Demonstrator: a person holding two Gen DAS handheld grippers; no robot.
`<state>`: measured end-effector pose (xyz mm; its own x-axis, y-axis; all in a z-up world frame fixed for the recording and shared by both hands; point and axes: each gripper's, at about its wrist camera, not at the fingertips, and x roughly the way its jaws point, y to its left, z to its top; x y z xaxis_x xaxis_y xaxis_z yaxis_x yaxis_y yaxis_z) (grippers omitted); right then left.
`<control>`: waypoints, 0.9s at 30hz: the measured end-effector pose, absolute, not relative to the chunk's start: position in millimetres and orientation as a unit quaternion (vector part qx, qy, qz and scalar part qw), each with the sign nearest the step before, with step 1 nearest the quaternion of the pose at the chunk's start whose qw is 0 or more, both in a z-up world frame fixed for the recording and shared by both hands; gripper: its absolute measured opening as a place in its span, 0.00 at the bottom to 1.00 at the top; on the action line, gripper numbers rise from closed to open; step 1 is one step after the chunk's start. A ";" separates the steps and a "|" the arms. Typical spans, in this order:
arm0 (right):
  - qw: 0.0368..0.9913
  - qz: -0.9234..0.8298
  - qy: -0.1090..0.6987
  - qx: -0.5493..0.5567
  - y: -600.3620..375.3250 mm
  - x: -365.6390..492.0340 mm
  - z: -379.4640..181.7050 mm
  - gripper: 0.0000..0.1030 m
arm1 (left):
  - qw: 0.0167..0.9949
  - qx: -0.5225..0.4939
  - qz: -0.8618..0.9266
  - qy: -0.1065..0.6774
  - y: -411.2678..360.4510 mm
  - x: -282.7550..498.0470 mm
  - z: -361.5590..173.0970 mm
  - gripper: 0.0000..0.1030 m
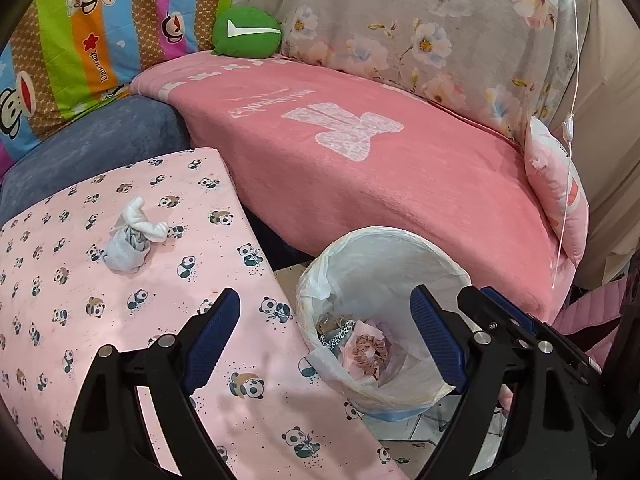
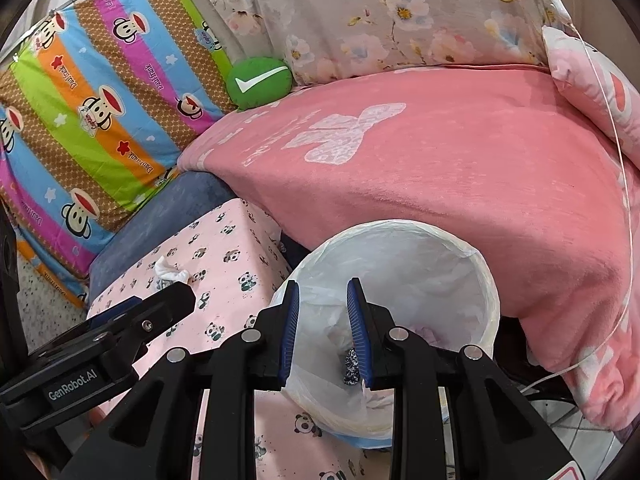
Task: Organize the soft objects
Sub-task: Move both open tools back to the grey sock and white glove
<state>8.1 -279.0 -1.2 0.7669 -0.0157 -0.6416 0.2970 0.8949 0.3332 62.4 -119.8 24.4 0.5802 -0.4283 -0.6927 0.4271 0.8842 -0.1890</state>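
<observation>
A round bin with a white liner (image 1: 384,236) stands on the floor between the panda-print pink cloth (image 1: 120,320) and the pink blanket. Inside lie a pink scrunchie (image 1: 370,354) and a spotted blue band (image 1: 336,336). My left gripper (image 1: 326,336) is open wide, spanning the bin's near rim with nothing between its fingers. My right gripper (image 2: 325,328) hangs over the bin (image 2: 400,228), jaws a narrow gap apart and empty. A small black-and-white spotted piece (image 2: 352,364) shows just under its right pad, down in the liner. A grey-and-white sock bundle (image 1: 132,240) lies on the panda cloth.
A pink blanket (image 1: 380,152) covers the seat behind the bin. A green cushion with a white tick (image 1: 246,32), a striped monkey-print cushion (image 2: 100,120), a floral cloth (image 1: 420,20) and a small pink pillow (image 1: 556,184) ring it. A thin white cable (image 2: 624,200) hangs at the right.
</observation>
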 end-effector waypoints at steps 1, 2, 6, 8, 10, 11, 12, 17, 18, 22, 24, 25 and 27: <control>0.916 -0.085 0.331 0.212 -275.8 8.5 -0.5 0.27 | 0.889 -0.003 -0.240 0.390 -117.0 62.9 24.3 0.80; 0.916 -0.083 0.332 0.210 -273.7 9.7 -0.6 0.27 | 0.889 -0.004 -0.238 0.390 -114.8 63.3 24.1 0.80; 0.916 -0.079 0.335 0.206 -265.6 12.3 -0.3 0.27 | 0.890 -0.013 -0.232 0.391 -104.6 65.6 23.0 0.80; 0.917 -0.077 0.337 0.202 -260.1 13.5 -0.4 0.27 | 0.890 -0.016 -0.230 0.393 -99.7 66.5 21.1 0.80; 0.917 -0.074 0.339 0.198 -254.3 14.8 -1.0 0.27 | 0.890 -0.019 -0.226 0.394 -94.5 66.9 19.1 0.80; 0.917 -0.073 0.340 0.197 -252.6 15.1 -1.3 0.27 | 0.890 -0.020 -0.225 0.395 -91.8 67.1 18.5 0.80; 0.917 -0.071 0.341 0.195 -250.6 16.0 -1.4 0.27 | 0.891 -0.022 -0.223 0.396 -89.4 67.6 17.8 0.80; 0.917 -0.062 0.348 0.184 -234.2 19.9 -3.3 0.27 | 0.891 -0.031 -0.212 0.400 -74.8 70.6 13.5 0.80; 0.917 -0.061 0.349 0.183 -232.0 20.6 -3.4 0.27 | 0.891 -0.032 -0.210 0.401 -71.5 71.7 12.5 0.80; 0.917 -0.052 0.356 0.172 -217.1 25.6 -5.0 0.29 | 0.892 -0.039 -0.200 0.404 -57.1 76.1 8.6 0.80; 0.917 -0.047 0.359 0.168 -209.6 28.9 -6.7 0.32 | 0.892 -0.043 -0.195 0.406 -50.0 78.3 6.8 0.80; 0.917 -0.046 0.360 0.166 -208.1 30.0 -7.5 0.32 | 0.892 -0.044 -0.192 0.407 -46.5 79.5 5.6 0.80; 0.916 -0.040 0.365 0.160 -199.8 33.9 -9.5 0.32 | 0.892 -0.049 -0.187 0.410 -39.1 82.1 2.9 0.80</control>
<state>33.9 -199.8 -9.5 0.7308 0.0430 -0.6812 0.1902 0.9456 0.2638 82.1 -39.1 2.9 0.5944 -0.3738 -0.7120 0.2935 0.9252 -0.2407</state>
